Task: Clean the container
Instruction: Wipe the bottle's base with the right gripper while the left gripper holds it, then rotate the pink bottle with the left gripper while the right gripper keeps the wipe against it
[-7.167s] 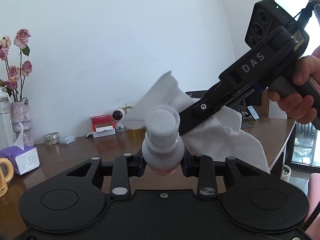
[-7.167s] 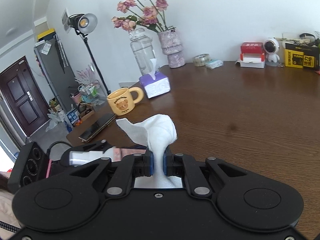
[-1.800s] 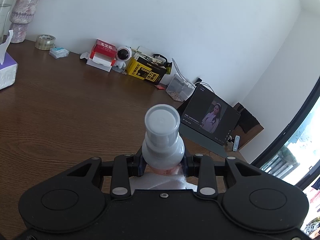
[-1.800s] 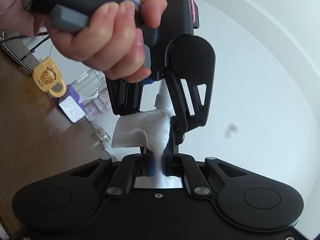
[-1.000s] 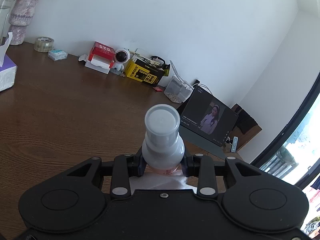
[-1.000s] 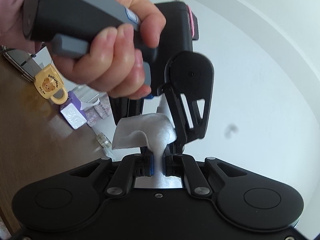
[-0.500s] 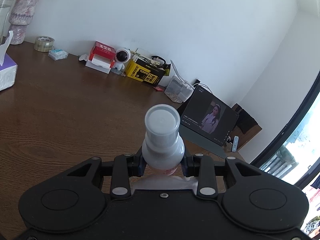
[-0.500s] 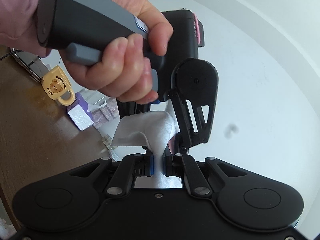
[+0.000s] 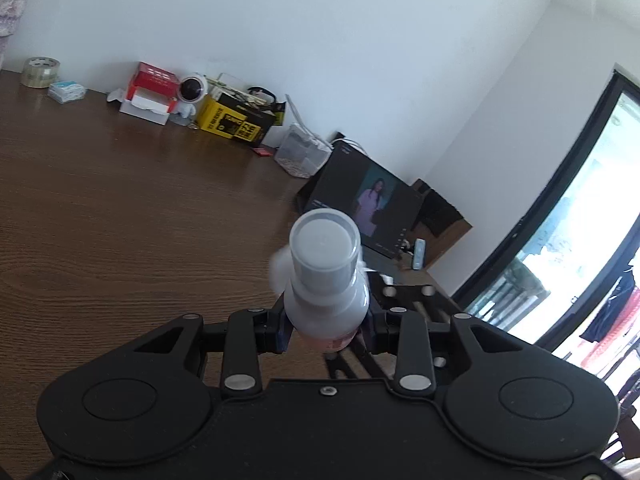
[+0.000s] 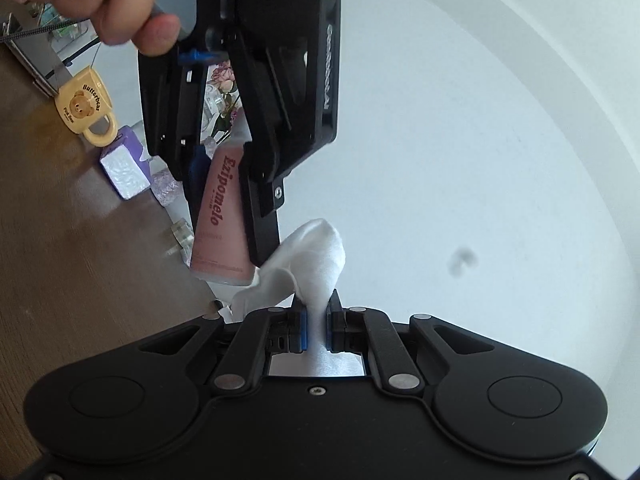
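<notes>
the left gripper jaws pinch the pink container aloft over the bench, the right gripper jaws pinch a white wipe touching its base, so wiping appears underway; remaining soil cannot be judged.

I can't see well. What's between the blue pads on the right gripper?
A white cloth is pinched between them in the right wrist view, bunched up beside the pink bottle.
</notes>
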Available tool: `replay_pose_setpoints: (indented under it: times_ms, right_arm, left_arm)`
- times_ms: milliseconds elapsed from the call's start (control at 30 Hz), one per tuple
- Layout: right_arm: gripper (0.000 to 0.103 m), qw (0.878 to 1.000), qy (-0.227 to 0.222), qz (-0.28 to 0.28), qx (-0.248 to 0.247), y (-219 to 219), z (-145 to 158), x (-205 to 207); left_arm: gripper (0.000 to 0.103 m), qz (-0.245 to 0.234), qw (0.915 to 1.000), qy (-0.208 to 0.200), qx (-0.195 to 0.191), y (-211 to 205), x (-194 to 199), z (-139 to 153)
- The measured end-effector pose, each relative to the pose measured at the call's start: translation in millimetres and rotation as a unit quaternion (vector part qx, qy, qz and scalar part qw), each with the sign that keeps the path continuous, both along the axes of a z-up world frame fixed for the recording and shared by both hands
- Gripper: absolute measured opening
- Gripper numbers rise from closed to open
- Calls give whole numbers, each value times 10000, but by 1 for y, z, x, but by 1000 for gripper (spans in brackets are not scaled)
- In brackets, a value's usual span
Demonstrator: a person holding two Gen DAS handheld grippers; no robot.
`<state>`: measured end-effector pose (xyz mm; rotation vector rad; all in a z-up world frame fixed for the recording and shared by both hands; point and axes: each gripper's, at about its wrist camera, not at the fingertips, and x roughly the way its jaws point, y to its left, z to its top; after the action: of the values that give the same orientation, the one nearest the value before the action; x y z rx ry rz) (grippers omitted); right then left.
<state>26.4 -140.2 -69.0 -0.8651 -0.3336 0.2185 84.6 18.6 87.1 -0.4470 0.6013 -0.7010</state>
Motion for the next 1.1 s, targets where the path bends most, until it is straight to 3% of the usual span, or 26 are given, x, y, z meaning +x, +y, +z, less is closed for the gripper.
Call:
replay_pose_setpoints:
  times_ms: [100,233,400,533,667,867,1100]
  right_arm:
    - [8,10000,35,39,-81,-2,-2,4]
    - [8,9997,74,132,-182,-3,-6,7]
    - [8,9974,-47,705,-115,-1,0,-38]
    - [8,9968,-168,773,80,-10,17,-54]
    - [8,9980,-284,512,254,-23,31,-44]
    - [8,9994,-113,182,256,-35,34,-8]
    - [8,9985,121,524,-53,-24,13,-22]
  left_arm:
    - [33,-104,9996,-136,-221,0,-6,8]
    - [33,114,9995,-268,-150,-4,-2,14]
    - [33,385,9991,-186,-15,-2,10,9]
    - [33,467,9989,-78,48,1,13,3]
    - [33,333,9994,-2,49,1,6,0]
    - [33,49,9996,-261,-133,-5,-8,13]
    - [33,258,9990,-330,-138,-6,6,16]
